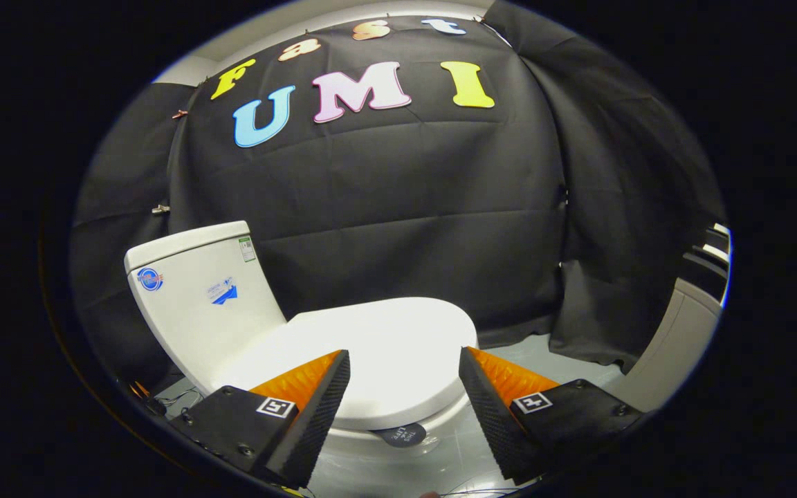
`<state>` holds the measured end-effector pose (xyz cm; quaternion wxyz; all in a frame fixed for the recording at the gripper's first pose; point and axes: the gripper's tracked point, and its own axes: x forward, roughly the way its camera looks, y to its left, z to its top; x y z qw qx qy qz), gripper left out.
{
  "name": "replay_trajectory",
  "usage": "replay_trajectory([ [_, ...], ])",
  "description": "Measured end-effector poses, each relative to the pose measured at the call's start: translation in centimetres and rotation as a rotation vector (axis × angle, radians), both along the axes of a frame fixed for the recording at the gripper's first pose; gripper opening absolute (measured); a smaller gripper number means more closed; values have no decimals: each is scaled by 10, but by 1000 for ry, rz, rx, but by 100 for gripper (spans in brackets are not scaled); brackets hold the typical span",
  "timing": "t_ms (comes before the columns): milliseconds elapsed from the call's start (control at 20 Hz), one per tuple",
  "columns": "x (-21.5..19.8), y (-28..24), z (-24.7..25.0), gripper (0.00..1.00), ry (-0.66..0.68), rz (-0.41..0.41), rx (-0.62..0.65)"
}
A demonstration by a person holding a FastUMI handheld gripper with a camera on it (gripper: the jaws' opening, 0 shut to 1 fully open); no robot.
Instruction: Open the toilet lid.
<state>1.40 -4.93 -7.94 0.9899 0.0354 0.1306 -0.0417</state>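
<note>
A white toilet stands ahead of me, its lid (385, 346) lying flat and closed over the bowl. The tank (198, 297) rises behind the lid, off to the left, with small stickers on its side. My gripper (404, 366) is open, its two fingers spread wide apart just in front of the lid. The lid's front rim shows in the gap between the fingertips, which do not touch it. A small dark round sticker (404, 434) sits under the rim on the bowl.
Black cloth hangs behind and to the right of the toilet. The floor (537, 360) is pale grey. A light-coloured panel (675, 339) stands at the far right. Thin cables (177, 398) lie on the floor beside the tank's base.
</note>
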Motion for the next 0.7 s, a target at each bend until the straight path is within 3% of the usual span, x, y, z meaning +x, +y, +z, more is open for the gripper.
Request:
replay_trajectory([
  [300,-8,-10,-54,99,149,-23,57],
  [700,-17,-30,-92,99,251,-74,137],
])
